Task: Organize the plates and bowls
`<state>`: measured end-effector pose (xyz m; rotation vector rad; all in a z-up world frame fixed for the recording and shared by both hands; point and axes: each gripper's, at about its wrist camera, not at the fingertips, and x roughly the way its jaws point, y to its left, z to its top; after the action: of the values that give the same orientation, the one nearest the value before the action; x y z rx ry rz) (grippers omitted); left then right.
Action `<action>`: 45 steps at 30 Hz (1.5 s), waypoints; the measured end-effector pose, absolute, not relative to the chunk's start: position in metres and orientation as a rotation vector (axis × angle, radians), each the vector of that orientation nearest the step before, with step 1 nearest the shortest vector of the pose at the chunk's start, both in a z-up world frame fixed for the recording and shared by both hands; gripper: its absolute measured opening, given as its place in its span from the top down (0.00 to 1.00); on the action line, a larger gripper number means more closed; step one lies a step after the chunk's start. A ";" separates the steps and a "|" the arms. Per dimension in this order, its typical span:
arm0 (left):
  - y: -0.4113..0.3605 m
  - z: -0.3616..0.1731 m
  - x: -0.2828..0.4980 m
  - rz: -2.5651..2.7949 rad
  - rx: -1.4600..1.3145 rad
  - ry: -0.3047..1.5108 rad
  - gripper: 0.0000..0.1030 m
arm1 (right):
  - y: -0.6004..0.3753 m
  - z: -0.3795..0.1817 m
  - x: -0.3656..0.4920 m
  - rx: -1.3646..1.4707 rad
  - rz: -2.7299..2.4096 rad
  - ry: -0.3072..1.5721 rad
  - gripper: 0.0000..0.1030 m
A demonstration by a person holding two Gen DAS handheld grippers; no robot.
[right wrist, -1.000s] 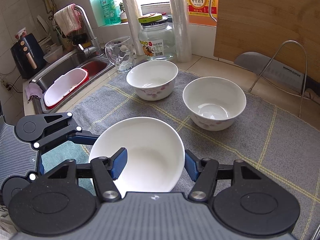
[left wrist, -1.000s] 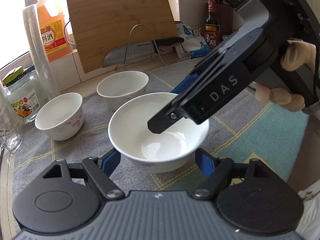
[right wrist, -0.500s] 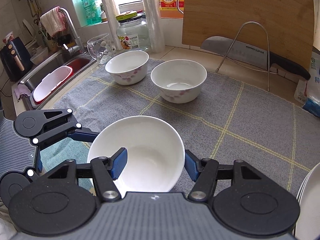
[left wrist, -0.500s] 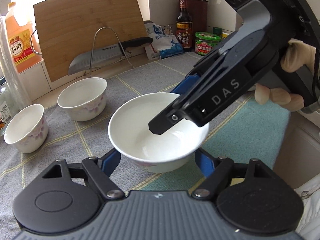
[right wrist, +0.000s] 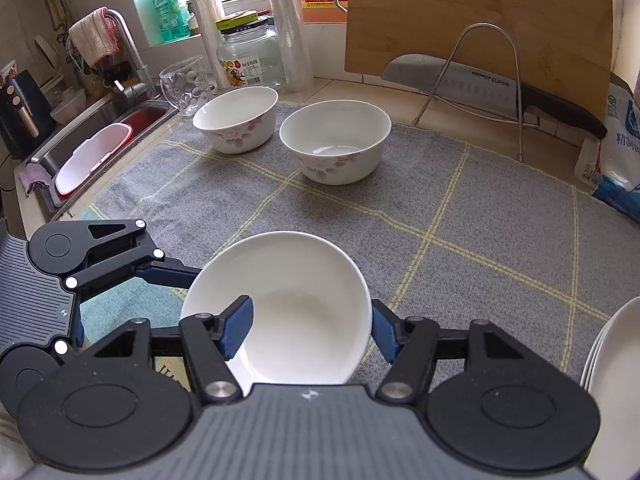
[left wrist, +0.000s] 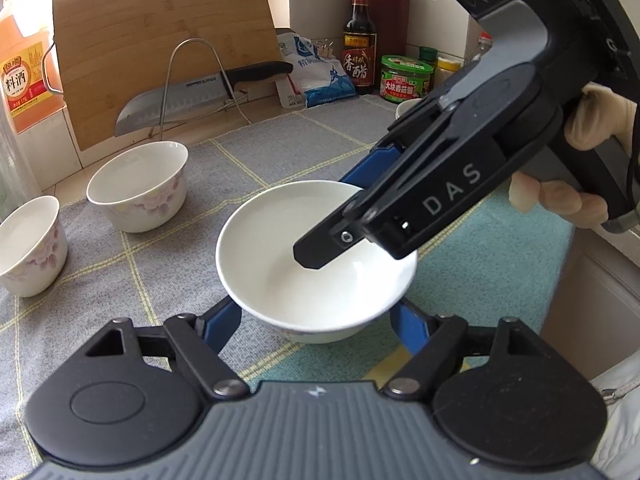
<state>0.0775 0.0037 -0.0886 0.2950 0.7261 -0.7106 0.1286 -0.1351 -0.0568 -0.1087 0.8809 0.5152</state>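
Note:
A white bowl (left wrist: 316, 256) (right wrist: 280, 308) is held between both grippers above the grey checked mat (right wrist: 440, 216). My left gripper (left wrist: 316, 320) has its fingers on the bowl's two outer sides. My right gripper (right wrist: 308, 324) clamps the bowl's wall, one finger inside and one outside. The right gripper also shows in the left wrist view (left wrist: 316, 252), reaching into the bowl. Two flower-patterned bowls (right wrist: 236, 118) (right wrist: 336, 140) stand apart at the mat's far side. A stack of white plates (right wrist: 616, 372) shows at the right edge.
A cutting board (right wrist: 476, 12) and a knife (right wrist: 480, 84) on a wire stand lean at the back. Jars, bottles and a glass mug (right wrist: 186, 84) stand by the sink (right wrist: 100, 140) on the left. A salt bag (right wrist: 618, 152) lies far right.
Both grippers have carried the bowl to the right along the mat. The two flowered bowls now lie further left in both views, and the plate stack has come into view.

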 end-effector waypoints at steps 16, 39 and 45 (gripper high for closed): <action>0.004 -0.088 0.077 -0.719 0.311 0.715 0.10 | -0.133 -0.054 0.126 -0.138 0.500 0.807 0.00; 0.062 -0.036 0.115 -0.550 0.370 0.710 0.10 | -0.108 -0.029 0.143 -0.351 0.450 0.662 0.00; 0.072 -0.025 0.154 -0.503 0.368 0.677 0.09 | -0.097 -0.026 0.158 -0.393 0.480 0.654 0.00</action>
<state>0.1544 0.0718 -0.0250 0.3676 0.6774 -0.5025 0.1580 -0.0971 -0.0262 -0.3930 0.6543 0.4795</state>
